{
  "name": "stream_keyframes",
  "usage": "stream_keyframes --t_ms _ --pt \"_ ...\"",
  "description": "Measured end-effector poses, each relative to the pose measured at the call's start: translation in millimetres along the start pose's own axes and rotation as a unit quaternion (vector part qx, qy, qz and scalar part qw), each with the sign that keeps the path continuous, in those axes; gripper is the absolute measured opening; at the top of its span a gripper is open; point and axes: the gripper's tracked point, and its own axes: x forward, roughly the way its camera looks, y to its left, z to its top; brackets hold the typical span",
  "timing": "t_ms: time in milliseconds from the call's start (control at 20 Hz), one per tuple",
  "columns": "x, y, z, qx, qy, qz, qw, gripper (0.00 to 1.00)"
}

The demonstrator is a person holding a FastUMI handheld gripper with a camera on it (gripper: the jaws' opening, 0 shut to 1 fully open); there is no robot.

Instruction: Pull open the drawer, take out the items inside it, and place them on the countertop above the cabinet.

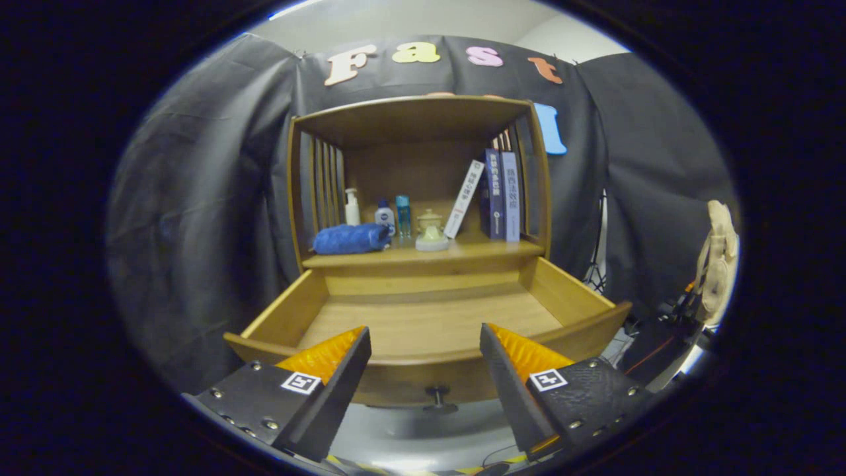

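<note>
Drawer (423, 317) pulled open, bare wood inside; gripper (425, 350) fingers spread wide, holding nothing, above drawer front; knob (437, 398) between them; rolled blue towel (350, 238) on tabletop.

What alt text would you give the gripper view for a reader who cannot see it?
A wooden drawer stands pulled open with nothing visible inside, and the open tool hovers just before its front knob. On the countertop above sit a blue rolled towel, small bottles, a small lidded pot and books.
</note>
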Motion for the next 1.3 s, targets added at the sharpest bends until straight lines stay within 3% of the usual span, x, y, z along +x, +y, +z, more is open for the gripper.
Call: stream_keyframes --t_ms 600,800,1300 --pt "17 14 -70 0.005 0.007 0.008 1.000 0.99" --pt "28 34 -66 0.018 -0.015 0.034 0.999 0.98" --pt "61 46 -54 0.016 -0.025 0.013 0.999 0.99"
